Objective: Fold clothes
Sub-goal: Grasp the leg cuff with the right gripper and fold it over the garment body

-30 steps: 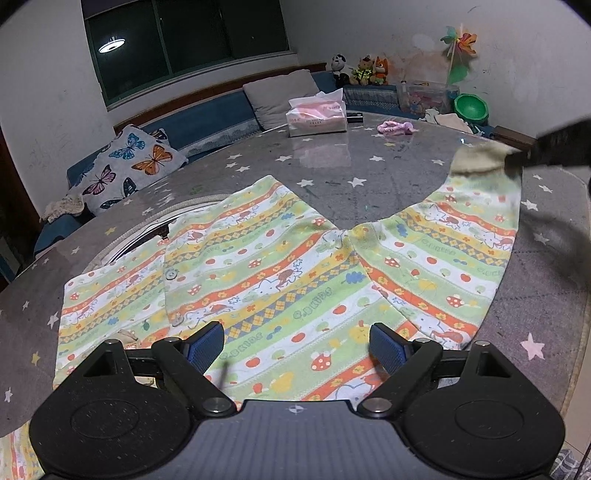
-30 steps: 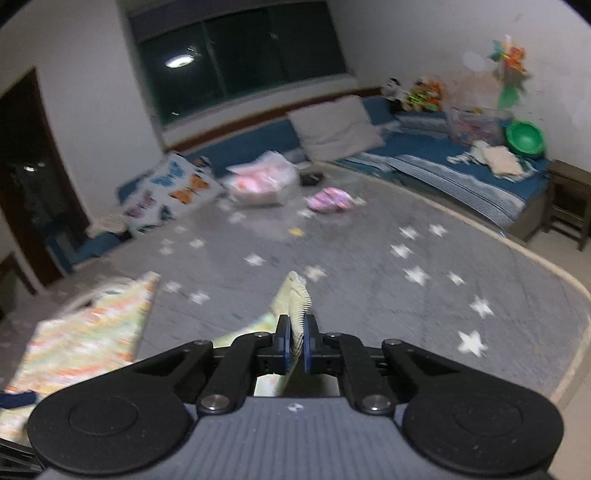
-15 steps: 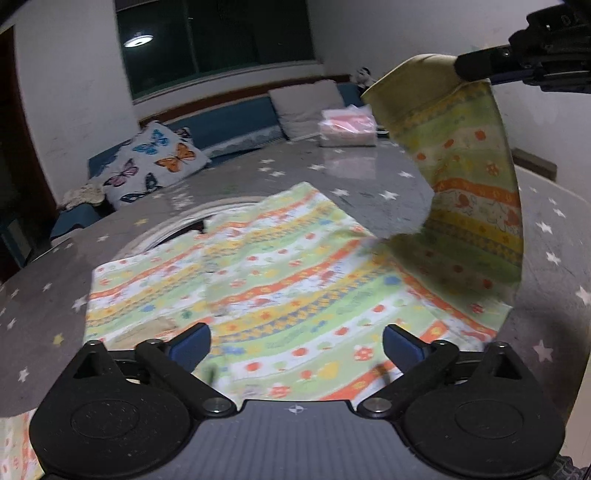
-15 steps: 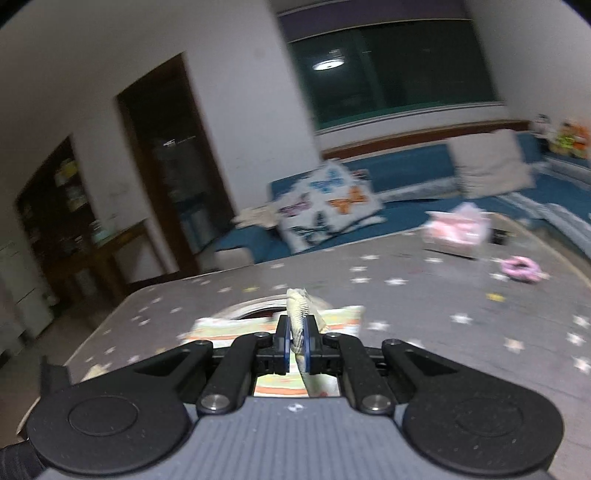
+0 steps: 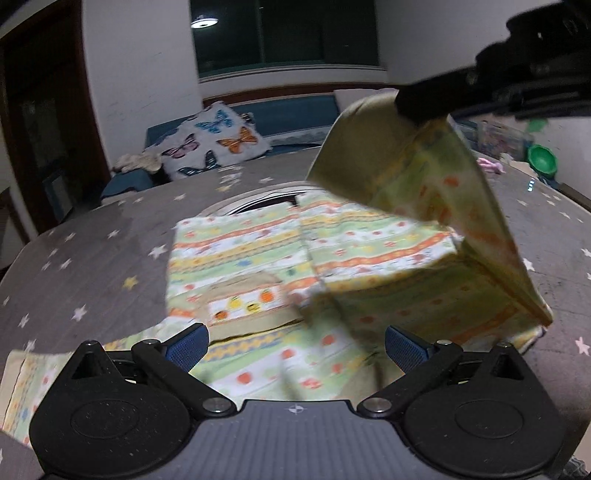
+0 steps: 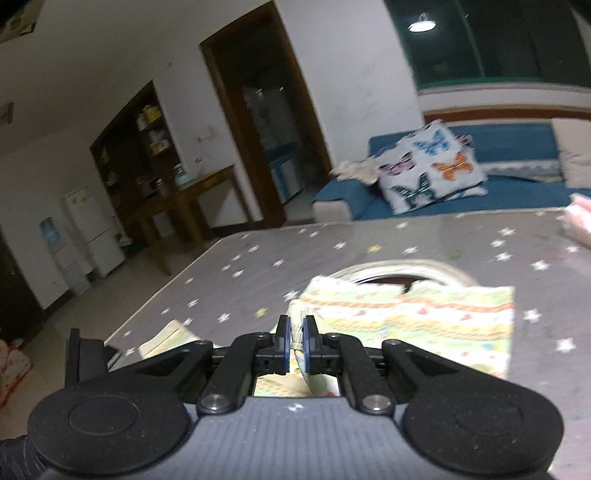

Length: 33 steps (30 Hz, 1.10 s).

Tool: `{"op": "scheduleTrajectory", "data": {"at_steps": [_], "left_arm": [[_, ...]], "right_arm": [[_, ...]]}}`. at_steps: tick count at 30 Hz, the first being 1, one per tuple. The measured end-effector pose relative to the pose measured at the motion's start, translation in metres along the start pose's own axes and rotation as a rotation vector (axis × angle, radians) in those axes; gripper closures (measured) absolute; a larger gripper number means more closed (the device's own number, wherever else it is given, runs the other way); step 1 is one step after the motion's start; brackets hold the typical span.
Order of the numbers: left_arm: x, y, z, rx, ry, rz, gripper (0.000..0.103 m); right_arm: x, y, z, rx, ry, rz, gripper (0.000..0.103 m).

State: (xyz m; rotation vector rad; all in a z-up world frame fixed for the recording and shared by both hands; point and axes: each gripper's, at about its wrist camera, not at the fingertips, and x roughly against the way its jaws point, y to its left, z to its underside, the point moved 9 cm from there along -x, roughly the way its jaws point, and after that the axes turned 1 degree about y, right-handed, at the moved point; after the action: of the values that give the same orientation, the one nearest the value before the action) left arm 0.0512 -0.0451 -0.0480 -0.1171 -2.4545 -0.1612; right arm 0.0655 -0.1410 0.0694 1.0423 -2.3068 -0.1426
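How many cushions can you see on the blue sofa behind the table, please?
2. A butterfly cushion leans on the sofa beside a small rumpled cloth; a plain pale cushion sits at the right wrist view's right edge. Others may lie out of frame.

Setting: a home living room at night. Indicators: blue sofa [image 6: 517, 192] with butterfly-print cushion [image 6: 432, 166], dark window [image 5: 288, 33] reflecting a ceiling lamp, wooden doorway [image 6: 258, 110], shelving [image 6: 147, 140], white refrigerator [image 6: 92, 229], star-patterned grey surface [image 6: 258, 266].
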Motion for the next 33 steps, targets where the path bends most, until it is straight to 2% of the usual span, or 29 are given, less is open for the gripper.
{"op": "scheduleTrajectory", "data": {"at_steps": [5, 8, 12, 20, 26, 29, 33], "left_arm": [[0.003, 0.017, 0.009, 0.026, 0.011, -0.031, 0.0], [0.005, 0.028, 0.017, 0.035, 0.027, -0.052, 0.0], [0.012, 0.039, 0.022, 0.035, 0.029, -0.059, 0.0], [0.025, 0.042, 0.016, -0.013, 0.004, -0.062, 0.0], [0.028, 0.066, 0.016, -0.005, 0.01, -0.135, 0.0], [0.031, 0.081, 0.013, 0.042, 0.002, -0.173, 0.0], [0.032, 0.075, 0.003, 0.074, -0.032, -0.136, 0.002]], "right_arm": [[-0.019, 0.015, 0.016, -0.024, 0.036, -0.064, 0.091], [-0.019, 0.014, 0.021, -0.02, 0.041, -0.065, 0.089], [-0.007, -0.004, 0.032, -0.004, 0.069, -0.011, 0.083], [0.007, -0.052, 0.084, -0.013, 0.203, 0.119, 0.082], [0.019, -0.087, 0.122, -0.018, 0.301, 0.216, 0.082], [0.022, -0.087, 0.113, 0.004, 0.278, 0.223, 0.08], [0.013, -0.09, 0.087, 0.032, 0.221, 0.235, 0.079]]}}
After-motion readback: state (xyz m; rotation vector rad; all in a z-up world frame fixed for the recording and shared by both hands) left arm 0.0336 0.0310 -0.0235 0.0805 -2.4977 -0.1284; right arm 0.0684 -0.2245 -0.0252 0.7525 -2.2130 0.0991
